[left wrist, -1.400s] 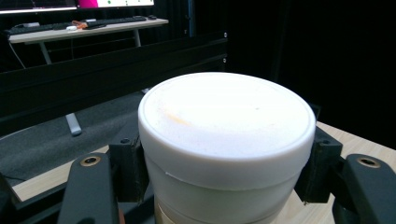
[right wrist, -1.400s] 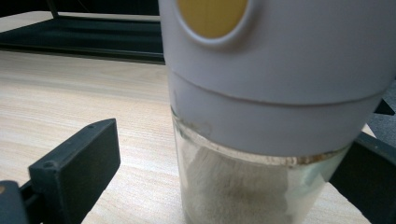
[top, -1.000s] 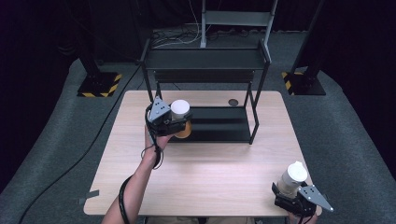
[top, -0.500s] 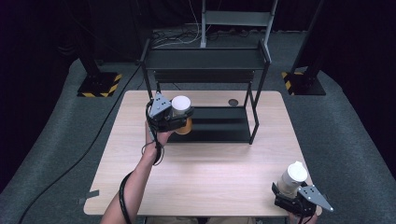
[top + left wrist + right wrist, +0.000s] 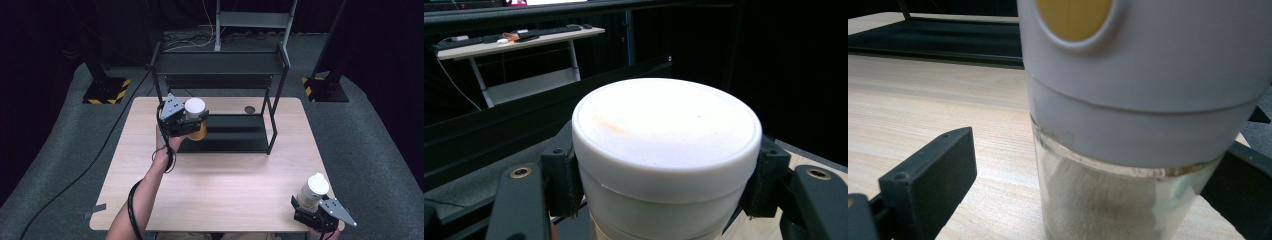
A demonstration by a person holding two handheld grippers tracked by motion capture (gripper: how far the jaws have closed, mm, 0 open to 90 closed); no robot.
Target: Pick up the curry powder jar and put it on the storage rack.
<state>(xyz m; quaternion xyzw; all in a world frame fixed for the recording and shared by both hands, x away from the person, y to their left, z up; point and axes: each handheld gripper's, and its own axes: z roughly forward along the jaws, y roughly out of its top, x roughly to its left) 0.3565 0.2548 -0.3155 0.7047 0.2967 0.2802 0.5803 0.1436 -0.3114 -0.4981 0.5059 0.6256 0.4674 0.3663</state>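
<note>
My left gripper (image 5: 196, 123) is shut on a jar (image 5: 195, 106) with a white lid and orange contents. It holds the jar upright above the table, at the left front corner of the black shelf rack (image 5: 220, 62). In the left gripper view both pads press the jar (image 5: 664, 130) just under its lid. At the table's near right corner my right gripper (image 5: 308, 204) stands open around a clear glass jar (image 5: 314, 189) with a white cap. In the right gripper view the jar (image 5: 1148, 100) stands close, and the left pad (image 5: 933, 170) is clear of the glass.
The rack's lower shelf (image 5: 235, 132) lies on the wooden table (image 5: 215, 185), with a top shelf above it on thin posts. A small dark disc (image 5: 249, 109) lies on the table behind the rack. A cable runs along the left forearm.
The left gripper with its jar has edged slightly up and toward the rack. The right gripper and the glass jar have not moved.
</note>
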